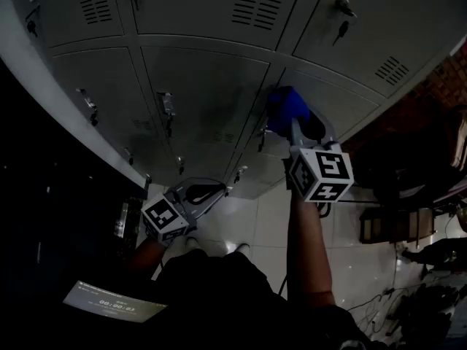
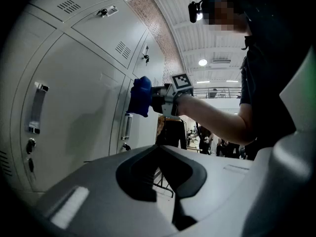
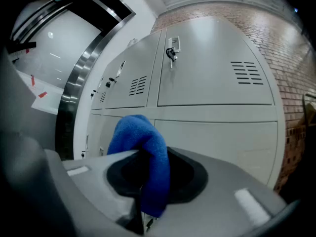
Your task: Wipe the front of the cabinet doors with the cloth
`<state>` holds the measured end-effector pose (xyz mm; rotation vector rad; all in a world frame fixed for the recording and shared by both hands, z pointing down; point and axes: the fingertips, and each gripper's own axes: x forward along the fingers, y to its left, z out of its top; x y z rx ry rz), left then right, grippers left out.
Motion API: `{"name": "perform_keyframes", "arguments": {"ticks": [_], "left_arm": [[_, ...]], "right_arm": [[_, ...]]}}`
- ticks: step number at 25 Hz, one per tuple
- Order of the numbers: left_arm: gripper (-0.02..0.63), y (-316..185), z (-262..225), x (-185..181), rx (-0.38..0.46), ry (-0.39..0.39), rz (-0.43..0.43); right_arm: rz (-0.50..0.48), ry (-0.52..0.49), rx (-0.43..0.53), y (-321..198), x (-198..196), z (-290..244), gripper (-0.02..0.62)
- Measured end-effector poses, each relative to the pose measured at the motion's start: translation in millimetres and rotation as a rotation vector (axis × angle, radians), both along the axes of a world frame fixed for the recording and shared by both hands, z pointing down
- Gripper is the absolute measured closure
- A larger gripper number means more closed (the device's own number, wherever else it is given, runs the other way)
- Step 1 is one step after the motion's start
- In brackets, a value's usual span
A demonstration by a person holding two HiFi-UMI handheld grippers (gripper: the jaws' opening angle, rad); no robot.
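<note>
Grey metal locker doors [image 1: 208, 86] with vents, handles and key locks fill the upper head view. A blue cloth [image 1: 285, 108] is bunched in my right gripper [image 1: 290, 126], which is shut on it and holds it up close to a lower door beside a handle. In the right gripper view the cloth [image 3: 143, 144] folds over the jaws, with the doors [image 3: 212, 73] just beyond. My left gripper [image 1: 208, 192] hangs low near the lockers' base, shut and empty. In its own view the left gripper [image 2: 159, 163] looks up at the cloth [image 2: 140, 96] against the door [image 2: 79, 107].
Pale floor tiles [image 1: 252, 221] lie below the lockers, with the person's shoes [image 1: 211, 246] on them. A lit screen [image 1: 109, 302] shows at lower left. Dark furniture [image 1: 398, 224] and cables stand to the right. A brick wall [image 3: 291, 58] adjoins the lockers.
</note>
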<state>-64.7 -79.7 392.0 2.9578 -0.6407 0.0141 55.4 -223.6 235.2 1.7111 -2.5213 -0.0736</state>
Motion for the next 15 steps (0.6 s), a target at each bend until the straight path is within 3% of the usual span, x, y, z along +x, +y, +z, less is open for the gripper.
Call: {"name": "perform_keyframes", "arguments": {"ticks": [4,10,15], "left_arm": [[0.603,2,0,-10,-0.010,0.000,-0.003],[0.603,1,4,-15,-0.018,-0.004,-0.006],[0.603,2,0,-7,-0.015,-0.002,0.005]], "right_arm": [[0.079,0.021,0.031,-19,2,-15,0.523],[0.102,0.074,0.030,-30,2,-13,0.523],[0.135,0.073,0.028,-27,30,-13,0.523]]}}
